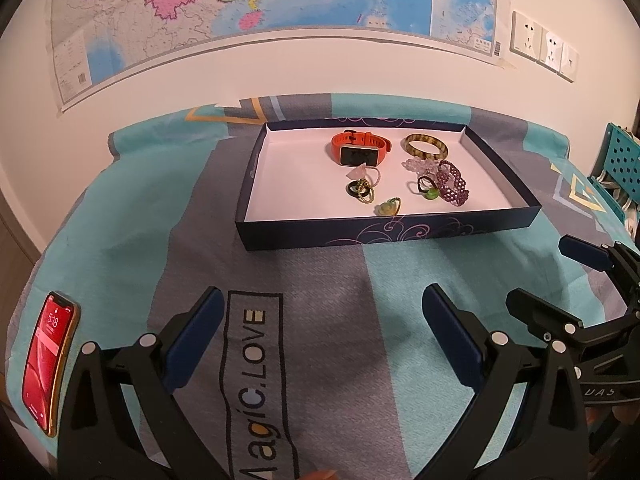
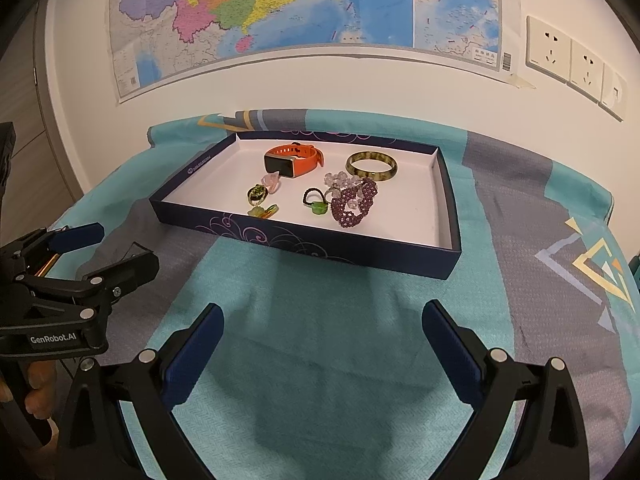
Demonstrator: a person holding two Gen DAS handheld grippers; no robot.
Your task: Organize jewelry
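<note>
A shallow dark-blue box (image 1: 384,232) (image 2: 304,246) with a white floor lies on the cloth. Inside it are an orange smartwatch (image 1: 358,148) (image 2: 292,160), a mottled green bangle (image 1: 425,146) (image 2: 372,166), a purple bead bracelet (image 1: 452,184) (image 2: 356,204), clear beads (image 1: 420,166), and several small rings with green stones (image 1: 386,208) (image 2: 318,204). My left gripper (image 1: 322,312) and my right gripper (image 2: 320,328) both hover open over bare cloth in front of the box, holding nothing. Each also shows at the side of the other's view.
A red phone (image 1: 48,360) lies at the cloth's left edge. The teal and grey cloth (image 2: 320,360) covers the table. A map (image 1: 260,0) and wall sockets (image 2: 568,60) are on the wall behind. A teal perforated rack (image 1: 620,152) stands at the right.
</note>
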